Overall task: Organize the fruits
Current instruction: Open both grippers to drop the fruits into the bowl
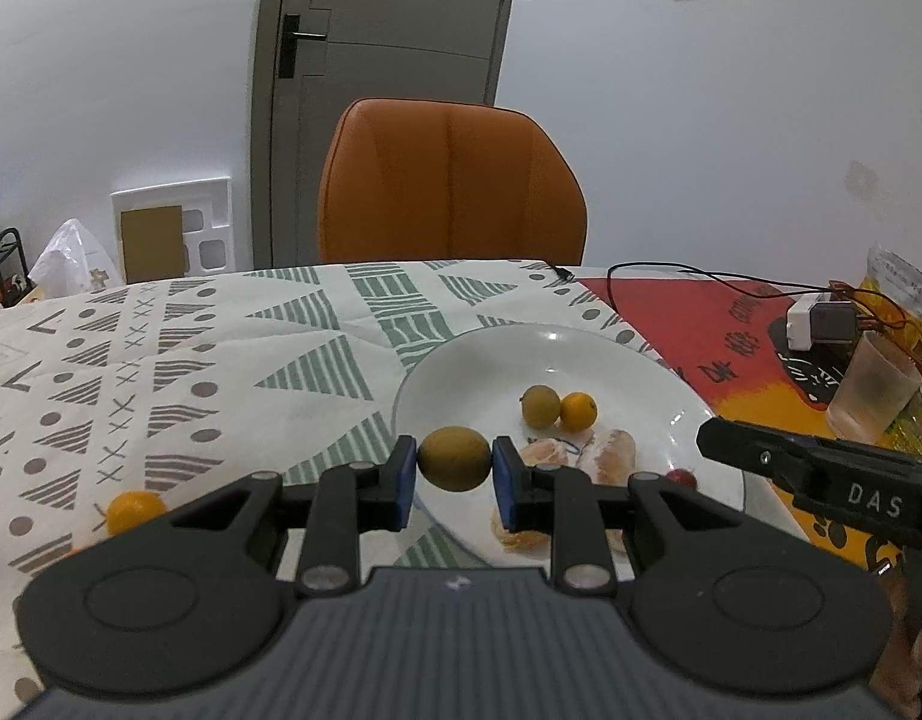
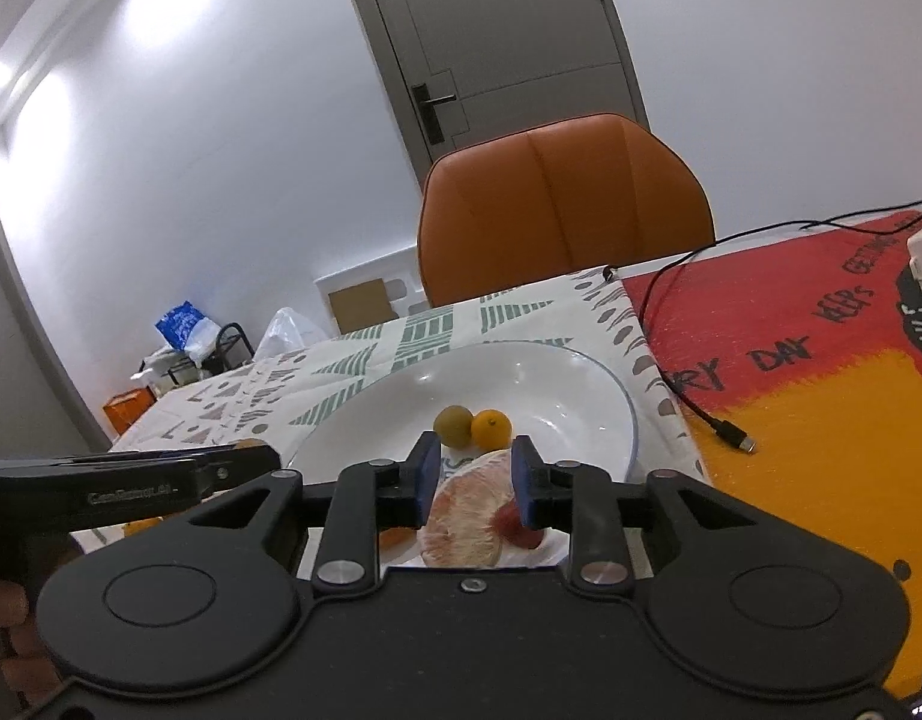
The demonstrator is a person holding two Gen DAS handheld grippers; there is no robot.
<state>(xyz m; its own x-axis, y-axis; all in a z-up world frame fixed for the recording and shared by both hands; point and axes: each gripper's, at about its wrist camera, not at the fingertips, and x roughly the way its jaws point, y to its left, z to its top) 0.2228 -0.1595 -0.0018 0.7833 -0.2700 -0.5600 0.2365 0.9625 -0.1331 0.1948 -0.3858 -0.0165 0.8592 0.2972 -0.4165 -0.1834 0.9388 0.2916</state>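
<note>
Left gripper [image 1: 454, 466] is clamped on a greenish-yellow citrus [image 1: 454, 458], its blue pads pressed against either side of the fruit, which hangs just over the near-left rim of the white plate [image 1: 437, 372]. On that plate, toward its middle, sit a second green citrus [image 1: 541, 405] and a small orange one [image 1: 578, 411] touching each other, with peeled pomelo segments [image 1: 605, 455] nearer the front rim and a red fruit [image 1: 682, 477] beside them. Another orange citrus [image 1: 134, 510] lies on the patterned cloth [image 1: 191, 360], well to the left of the plate. Right gripper [image 2: 474, 474] hovers over the plate's near edge with its jaws apart and nothing between them that I can be sure of; a pomelo piece [image 2: 464, 525] and the red fruit sit below, though from this angle contact is hard to judge. The held citrus looks firm, light and smooth-skinned, so a grip across its widest part suits it and it may roll once set down. The peeled segments look soft and tearable; they want a gentle pinch across the thick middle.
</note>
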